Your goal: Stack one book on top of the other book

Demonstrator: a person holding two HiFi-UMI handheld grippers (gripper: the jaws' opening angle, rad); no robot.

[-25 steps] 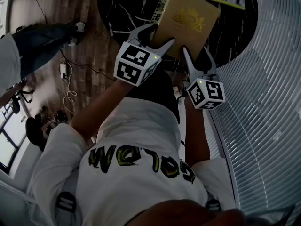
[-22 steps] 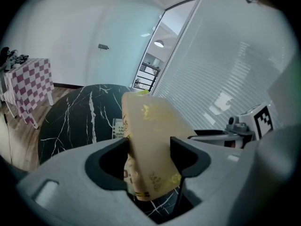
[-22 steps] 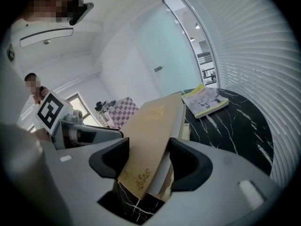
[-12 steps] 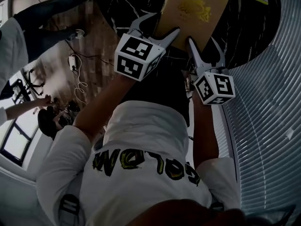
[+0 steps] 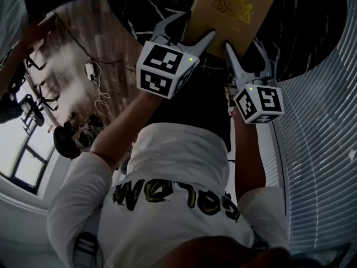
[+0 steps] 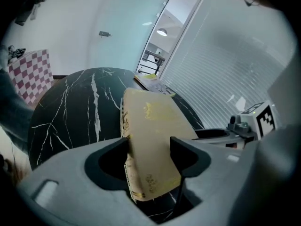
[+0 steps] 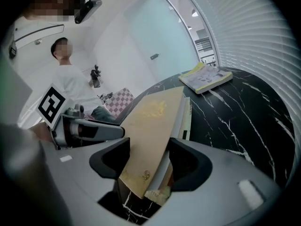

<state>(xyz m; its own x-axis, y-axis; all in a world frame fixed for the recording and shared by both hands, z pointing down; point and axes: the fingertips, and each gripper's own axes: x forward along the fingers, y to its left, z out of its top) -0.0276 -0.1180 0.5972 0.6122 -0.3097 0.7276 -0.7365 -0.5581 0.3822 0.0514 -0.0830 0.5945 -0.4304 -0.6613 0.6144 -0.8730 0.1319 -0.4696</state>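
A gold hardback book [image 5: 231,13] hangs over the round black marble table [image 5: 150,4], held at its near edge from both sides. My left gripper [image 5: 188,29] is shut on its left part and my right gripper [image 5: 245,49] on its right part. In the left gripper view the book [image 6: 150,126] stands tilted between the jaws, which press on its covers. The right gripper view shows the same book [image 7: 155,121] clamped, its page block facing me. The second book [image 7: 207,77], pale with yellow print, lies flat at the table's far side.
A slatted blind wall [image 5: 318,121] runs close along the table's right. Wooden floor with cables [image 5: 83,54] lies to the left. A checkered seat [image 6: 33,69] and a person in white [image 7: 70,84] are beyond the table.
Both grippers have carried the gold book down and a little farther over the table. The second book has slid almost out of the head view at the top right.
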